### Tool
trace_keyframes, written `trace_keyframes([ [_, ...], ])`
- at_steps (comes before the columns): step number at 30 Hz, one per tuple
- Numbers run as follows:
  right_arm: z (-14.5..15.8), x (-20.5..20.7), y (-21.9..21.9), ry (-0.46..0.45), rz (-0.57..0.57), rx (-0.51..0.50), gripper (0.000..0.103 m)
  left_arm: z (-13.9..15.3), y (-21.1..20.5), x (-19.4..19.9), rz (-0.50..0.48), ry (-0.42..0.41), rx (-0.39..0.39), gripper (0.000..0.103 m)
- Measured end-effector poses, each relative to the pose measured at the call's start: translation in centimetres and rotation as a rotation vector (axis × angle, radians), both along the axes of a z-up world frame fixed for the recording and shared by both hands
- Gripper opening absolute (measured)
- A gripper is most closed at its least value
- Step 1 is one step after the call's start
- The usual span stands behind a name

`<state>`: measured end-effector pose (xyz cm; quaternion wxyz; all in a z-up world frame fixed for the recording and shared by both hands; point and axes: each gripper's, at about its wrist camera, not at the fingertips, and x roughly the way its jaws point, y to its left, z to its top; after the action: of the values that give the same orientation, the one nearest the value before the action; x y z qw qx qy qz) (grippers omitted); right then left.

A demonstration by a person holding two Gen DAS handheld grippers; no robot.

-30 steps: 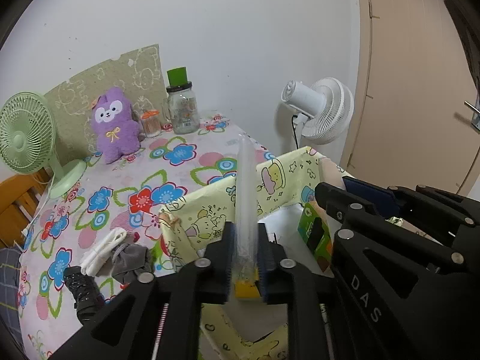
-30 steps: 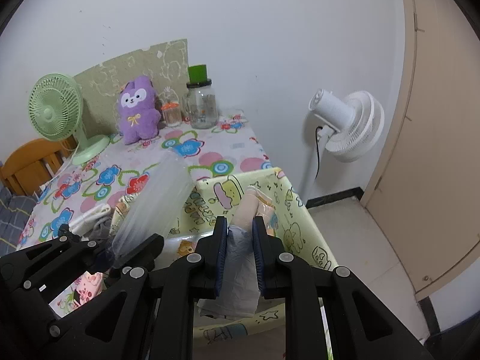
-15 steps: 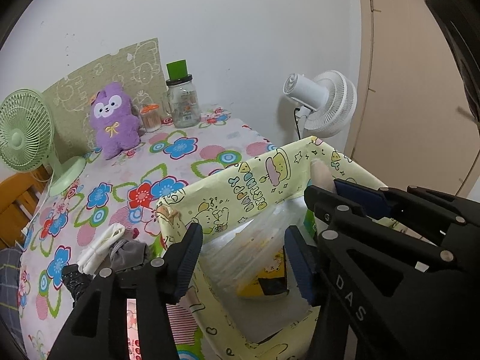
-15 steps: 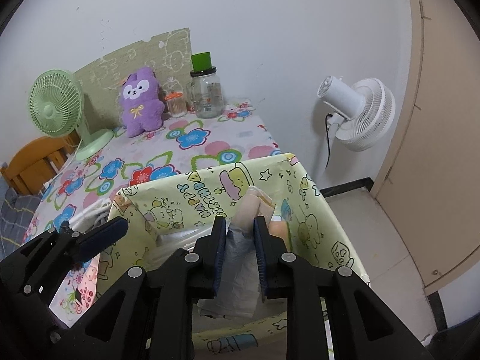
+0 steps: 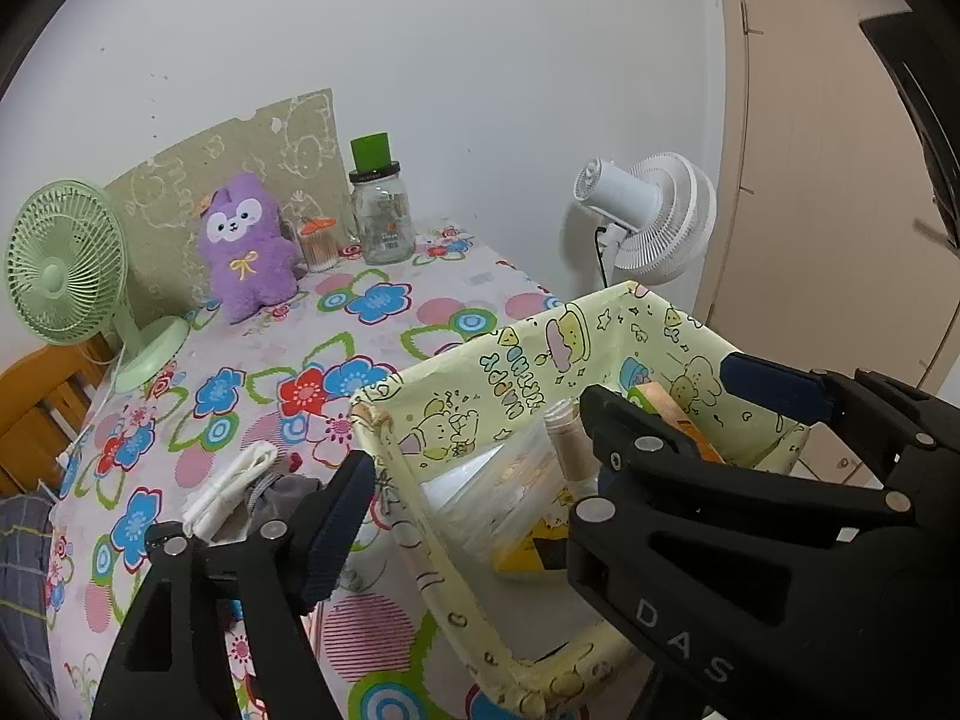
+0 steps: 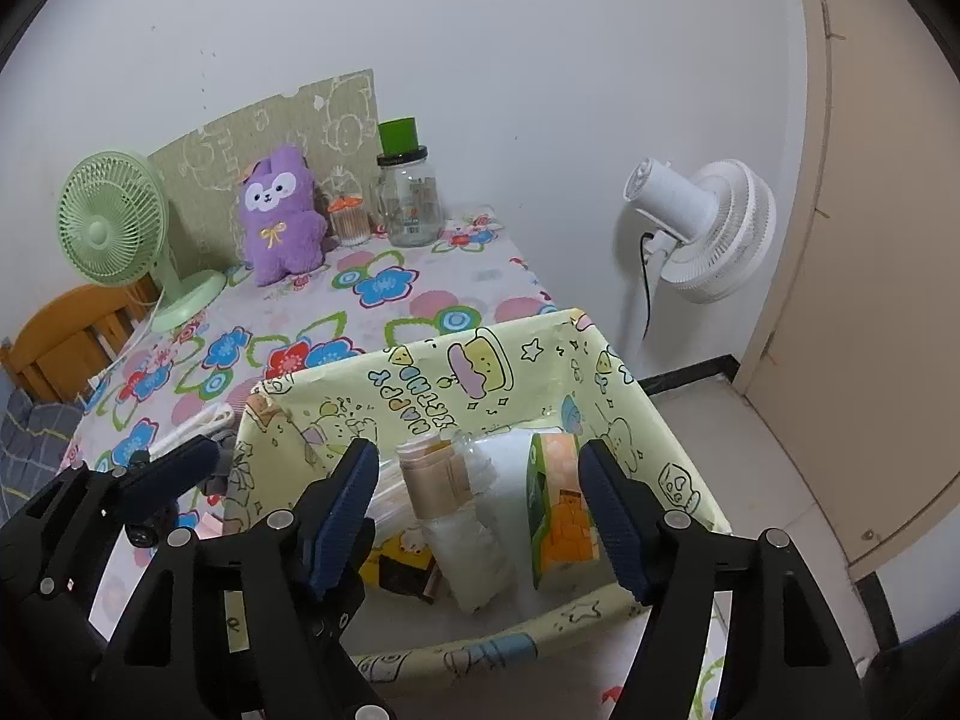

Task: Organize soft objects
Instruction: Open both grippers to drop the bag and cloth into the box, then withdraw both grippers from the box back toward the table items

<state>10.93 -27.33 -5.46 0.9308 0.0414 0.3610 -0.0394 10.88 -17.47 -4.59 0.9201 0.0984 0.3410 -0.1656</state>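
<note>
A yellow-green cartoon-print fabric box (image 5: pixel 540 354) (image 6: pixel 450 378) stands at the table's near corner. Inside lie a clear plastic bag with a beige roll (image 6: pixel 441 483), a green-orange pack (image 6: pixel 561 516) and a yellow-black packet (image 5: pixel 534 546). My right gripper (image 6: pixel 480 516) hovers over the box, its jaws opening, with the bag below and between the pads but untouched. My left gripper (image 5: pixel 474 516) is also opening over the box's left wall and holds nothing. Its right finger is mostly hidden behind the right gripper (image 5: pixel 702 414). A white folded cloth (image 5: pixel 231 483) and a grey cloth (image 5: pixel 282 489) lie left of the box.
A purple plush (image 5: pixel 249 246) sits at the table's back beside a glass jar with a green lid (image 5: pixel 381 210) and a small swab holder (image 5: pixel 318 243). A green desk fan (image 5: pixel 66 264) stands at the back left, above a wooden chair (image 5: pixel 36 408). A white floor fan (image 5: pixel 654 216) stands by the door.
Both grippers went from shut to open. The left let go of its clear bag first, then the right released its bag; both bags now lie in the box.
</note>
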Motion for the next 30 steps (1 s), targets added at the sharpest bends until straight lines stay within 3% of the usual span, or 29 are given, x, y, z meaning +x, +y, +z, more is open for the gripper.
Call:
trace_keyframes([
  [16,2.2,-2.7,2.0,-0.055,-0.014,-0.036,0.086,1.9,2.5,-2.7,0.003,-0.058,-0.034,0.095],
  [30,3.9,-5.2,4.5,-0.109,-0.016,-0.072,0.097,3.0,5.0,-4.9,0.005,-0.098,-0.059,0.099],
])
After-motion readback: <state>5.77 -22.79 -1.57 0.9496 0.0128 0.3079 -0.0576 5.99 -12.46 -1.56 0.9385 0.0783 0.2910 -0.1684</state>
